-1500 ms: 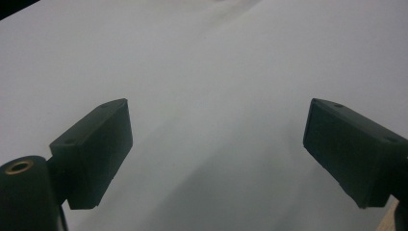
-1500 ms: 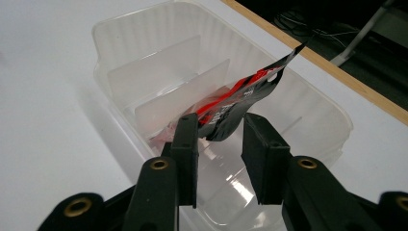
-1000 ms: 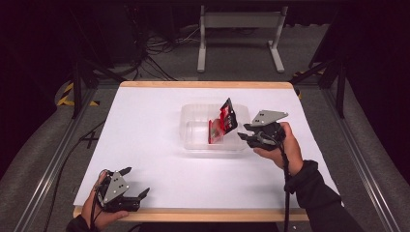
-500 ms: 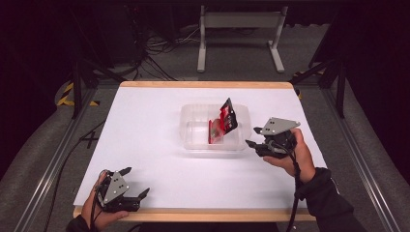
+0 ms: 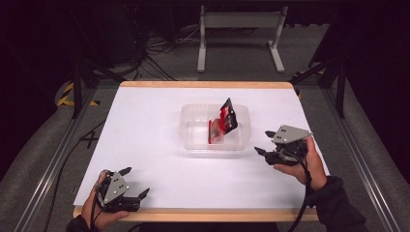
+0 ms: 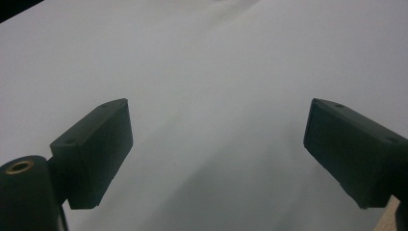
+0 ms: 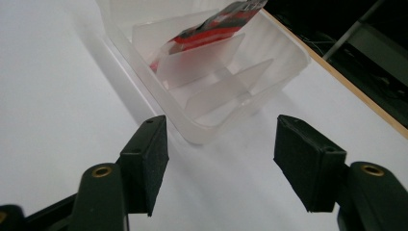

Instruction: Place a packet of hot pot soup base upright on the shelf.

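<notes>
Right gripper sat on the white table just right of the clear plastic container, its tips pointing left at the container's near right corner. Jaws stood apart, having just been opening, with bare tabletop between them. In the right gripper view the container's rounded corner lay just ahead of the black pads, close to them but not touching.

Red and black packet stood tilted inside the container, leaning on a clear divider, its upper end poking above the rim. From the right gripper view the packet lay beyond the near wall, well clear of the pads.

Left gripper rested at the near left corner of the table, far from the container. Its jaws were wide apart over plain white surface, holding nothing.
</notes>
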